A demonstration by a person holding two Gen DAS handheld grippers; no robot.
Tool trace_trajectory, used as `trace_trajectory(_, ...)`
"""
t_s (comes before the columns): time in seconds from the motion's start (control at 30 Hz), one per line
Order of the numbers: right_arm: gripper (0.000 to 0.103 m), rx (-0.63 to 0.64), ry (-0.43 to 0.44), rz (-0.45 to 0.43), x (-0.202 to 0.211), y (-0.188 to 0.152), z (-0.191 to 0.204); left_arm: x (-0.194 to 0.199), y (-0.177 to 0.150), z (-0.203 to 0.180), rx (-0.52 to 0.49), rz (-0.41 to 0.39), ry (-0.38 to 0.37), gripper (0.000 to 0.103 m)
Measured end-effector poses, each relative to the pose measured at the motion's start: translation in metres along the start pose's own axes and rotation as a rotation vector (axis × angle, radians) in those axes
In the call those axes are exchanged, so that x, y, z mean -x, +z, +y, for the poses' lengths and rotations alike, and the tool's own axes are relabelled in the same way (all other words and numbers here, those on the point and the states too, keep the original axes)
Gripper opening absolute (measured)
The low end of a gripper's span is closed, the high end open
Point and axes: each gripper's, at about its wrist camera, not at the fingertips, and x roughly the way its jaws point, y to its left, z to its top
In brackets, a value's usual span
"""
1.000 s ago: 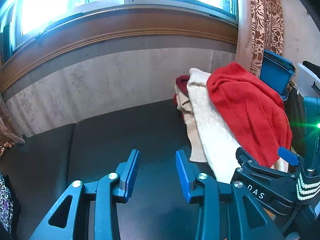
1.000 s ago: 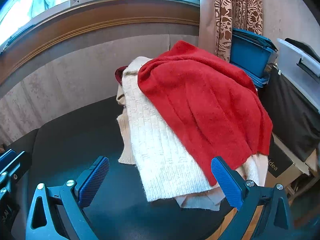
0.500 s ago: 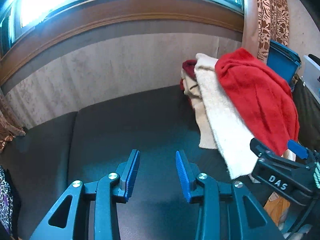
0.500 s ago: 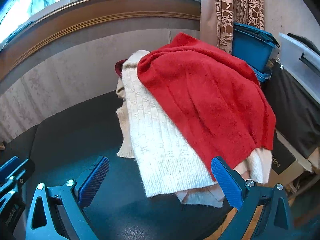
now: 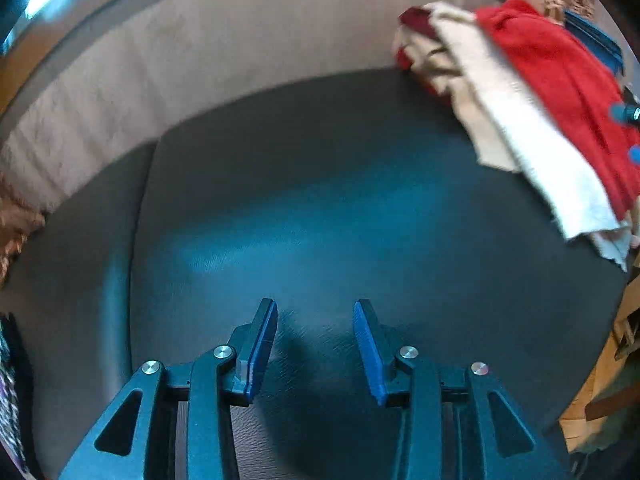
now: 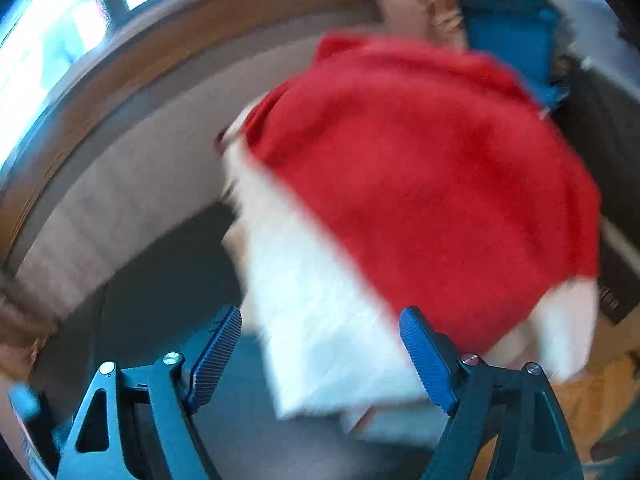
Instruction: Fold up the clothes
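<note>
A pile of clothes [image 6: 380, 216] is seen at the far right end of a dark couch [image 5: 320, 208], against the pale back cushion [image 5: 200, 64]. On top of the pile a red sweater [image 6: 432, 168] is draped; under it a white knit [image 6: 320, 328] hangs down toward the seat, and at the back of the pile a beige piece [image 5: 424, 52] and a dark red one [image 5: 414, 20] can be made out in the left wrist view. The lower edges of the pile hang over the front right edge of the seat.

The left gripper [image 5: 315, 344] is held above the bare middle part of the seat, well apart from the pile. Its fingers [image 5: 260, 344] are parted and nothing is held between them.

The right gripper [image 6: 320, 354] is placed just in front of the pile. Its fingers [image 6: 426, 354] are spread wide, and the hanging edge of the white knit is seen in the gap between them. Because the right wrist view is blurred, it cannot be told if the cloth is touched by the pads; it is not gripped.

Behind the pile a patterned curtain [image 6: 432, 4] and a blue bin [image 6: 516, 36] are visible, and a window [image 6: 48, 48] is seen above the wooden sill at upper left. A small blue part of the right gripper is caught at the right edge of the left wrist view, near the red sweater.
</note>
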Motion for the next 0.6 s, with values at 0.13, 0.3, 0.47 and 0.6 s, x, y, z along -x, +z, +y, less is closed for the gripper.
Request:
trace_trajectory(0.13,0.089,0.058,-0.116,-0.083,-0.001,0.033,-0.008,-0.007,-0.008,0.020,0.071,0.008,-0.059,0.044)
trace_trajectory(0.3,0.098,0.113,-0.167,-0.155,0.001,0.076,-0.004,-0.005,-0.015,0.023,0.082,-0.014,-0.045,0.059)
trace_trajectory(0.47,0.098,-0.177,0.041,-0.194,-0.009,0.113,-0.022,-0.009,-0.009,0.040,0.115,-0.024,-0.076,0.060)
trace_trajectory(0.6,0.095,-0.378,0.135,-0.206,-0.024,0.117,-0.036,-0.009,-0.010,0.039,0.111,-0.045,-0.080,0.064)
